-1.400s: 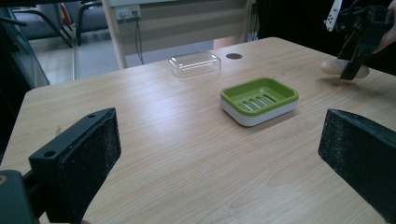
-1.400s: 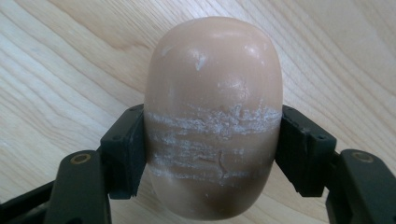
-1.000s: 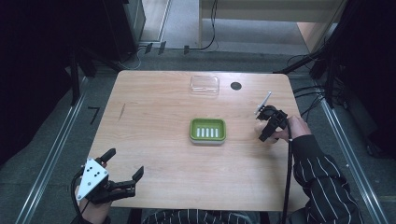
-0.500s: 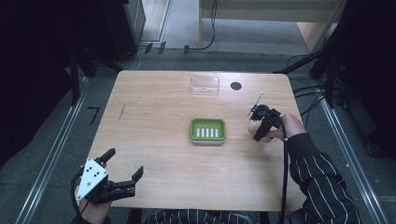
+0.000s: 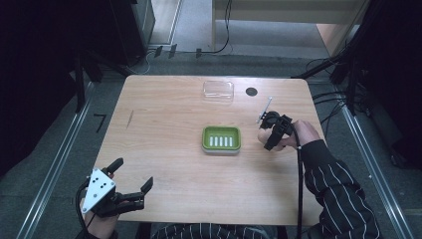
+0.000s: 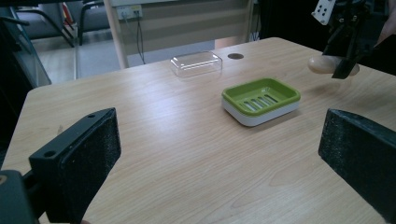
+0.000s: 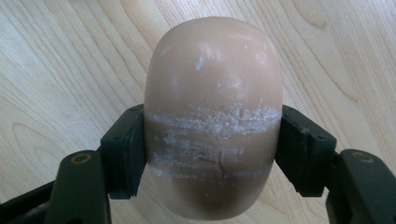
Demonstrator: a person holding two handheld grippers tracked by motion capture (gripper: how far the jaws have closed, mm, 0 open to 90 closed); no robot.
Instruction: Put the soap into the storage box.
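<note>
Right tool clamped across a tan soap bar's middle, just right of the green dish: firm, slick, easily scuffed. Left tool gapes empty.

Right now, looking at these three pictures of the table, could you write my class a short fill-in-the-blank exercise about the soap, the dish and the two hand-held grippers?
1. The right hand-held gripper is shut on a beige bar of ____.
2. The soap dish in the middle of the wooden table is coloured ____.
3. The jaws of the left hand-held gripper stand ____, with nothing between them.
4. The clear plastic lid lies nearer the table's ____ edge than the dish.

Missing words: soap; green; open; far
</note>
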